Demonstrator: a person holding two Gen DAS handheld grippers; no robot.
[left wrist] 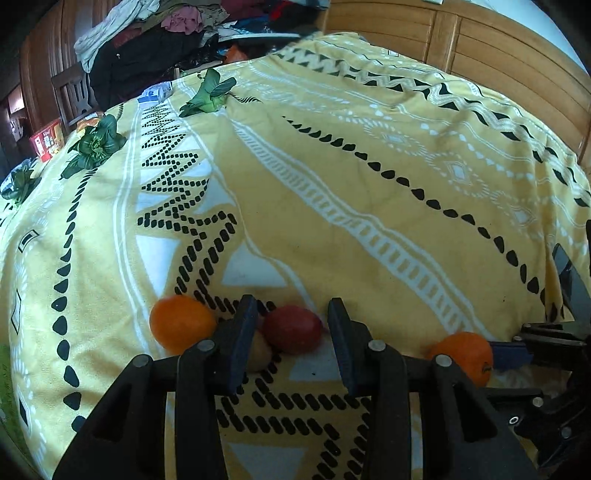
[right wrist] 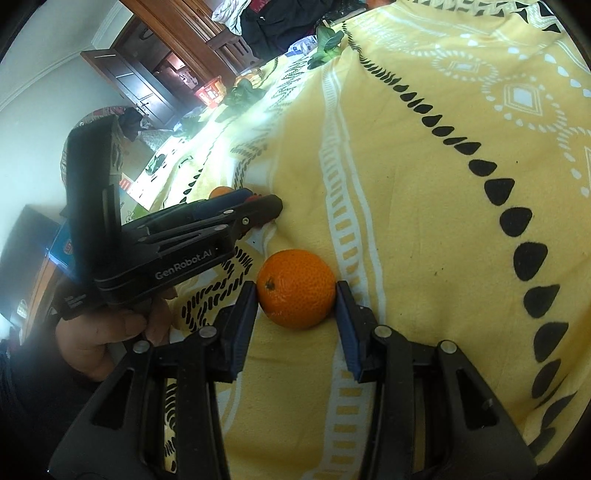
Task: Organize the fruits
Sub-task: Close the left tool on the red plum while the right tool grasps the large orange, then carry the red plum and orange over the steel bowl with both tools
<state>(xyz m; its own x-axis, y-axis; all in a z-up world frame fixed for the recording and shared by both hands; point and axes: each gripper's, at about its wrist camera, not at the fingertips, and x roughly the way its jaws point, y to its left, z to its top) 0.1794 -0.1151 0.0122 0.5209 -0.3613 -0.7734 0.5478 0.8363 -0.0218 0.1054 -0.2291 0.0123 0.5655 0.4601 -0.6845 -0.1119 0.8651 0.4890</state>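
In the left wrist view a red fruit [left wrist: 292, 329] lies on the yellow patterned cloth [left wrist: 332, 184] between the tips of my left gripper [left wrist: 291, 314], which is open around it. A brownish fruit [left wrist: 259, 350] sits partly behind the left finger, and an orange [left wrist: 181, 323] lies just left of it. A second orange [left wrist: 466, 355] lies to the right, at the tip of the right gripper. In the right wrist view that orange [right wrist: 296, 288] sits between the fingertips of my right gripper [right wrist: 295, 291]; both pads touch its sides. The left gripper's body [right wrist: 177, 243] shows at left.
Leafy green vegetables [left wrist: 96, 143] [left wrist: 208, 92] lie along the cloth's far left edge. Piled clothes [left wrist: 166, 29] and a wooden chair [left wrist: 74, 96] stand beyond it. A wooden headboard [left wrist: 480, 40] runs along the far right. A red box [left wrist: 46, 142] sits at far left.
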